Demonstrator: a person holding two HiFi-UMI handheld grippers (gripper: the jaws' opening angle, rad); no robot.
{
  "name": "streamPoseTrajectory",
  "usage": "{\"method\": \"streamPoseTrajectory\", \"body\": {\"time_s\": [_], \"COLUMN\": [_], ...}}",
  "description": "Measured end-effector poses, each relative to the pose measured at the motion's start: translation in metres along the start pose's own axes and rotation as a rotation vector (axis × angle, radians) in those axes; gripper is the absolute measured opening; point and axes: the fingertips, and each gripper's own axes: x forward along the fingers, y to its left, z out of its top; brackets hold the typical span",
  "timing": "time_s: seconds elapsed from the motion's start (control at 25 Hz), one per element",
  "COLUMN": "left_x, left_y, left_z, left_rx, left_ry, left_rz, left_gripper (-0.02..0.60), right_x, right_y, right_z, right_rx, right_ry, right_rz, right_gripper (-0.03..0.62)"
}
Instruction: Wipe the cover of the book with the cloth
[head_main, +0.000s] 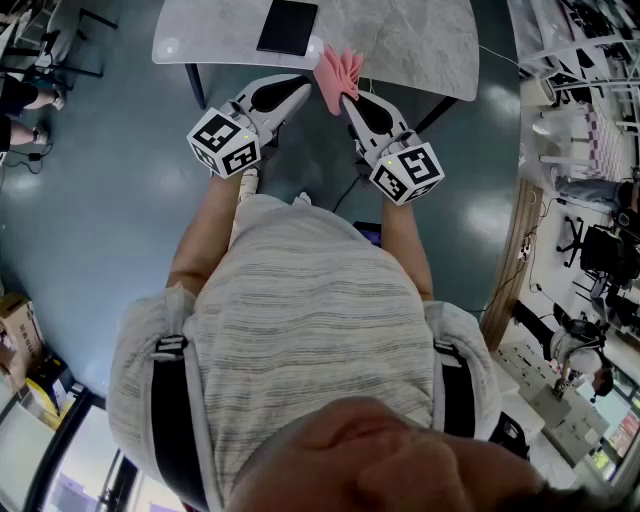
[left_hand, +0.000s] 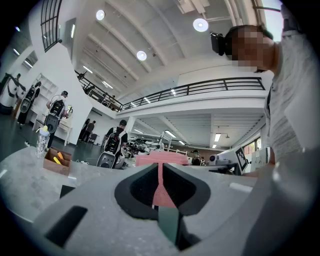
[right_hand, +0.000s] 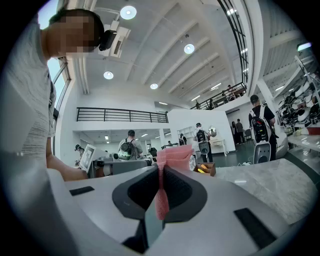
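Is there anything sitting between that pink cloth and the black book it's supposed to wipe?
Nothing visible does. The cloth, pinched by both the left gripper and the right gripper, is held at the near edge of the table. Only bare tabletop lies between it and the book.

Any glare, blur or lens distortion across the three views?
Head view: wide-angle bend at the edges, soft lamp glare on the floor, book and cloth sharp. Left gripper view: strong fisheye, black corners, ceiling lamps blown out. Right gripper view: the same.
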Motion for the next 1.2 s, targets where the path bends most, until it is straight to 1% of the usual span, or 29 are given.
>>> {"method": "streamPoseTrajectory", "body": {"time_s": [0.16,0.8,1.0,1.2], "left_x": [0.003,0.006,0.004,0.005], "left_y": [0.003,-0.016,-0.02,-0.02], "left_z": [0.0,-0.003,-0.005,-0.007], "left_rx": [0.005,0.011,0.014,0.015], "left_ry": [0.001,0.001,-0.001,0.002], "left_rz": [-0.005,-0.022,-0.029,-0.011], "left_gripper": [0.04,0.04,0.04,0.04], "right_x": [0.004,-0.009,-0.013,-0.018], "right_y": [-0.002,0.004,0.008,0.002], "right_z": [0.0,-0.002,0.002,0.004], "right_rx": [-0.012,-0.022,0.014,0.04], "right_ry": [0.002,0.012,-0.024,-0.032], "right_rz": [0.003,0.015,0.039,0.034], "right_gripper": [0.026,0.026,0.026,0.026]}}
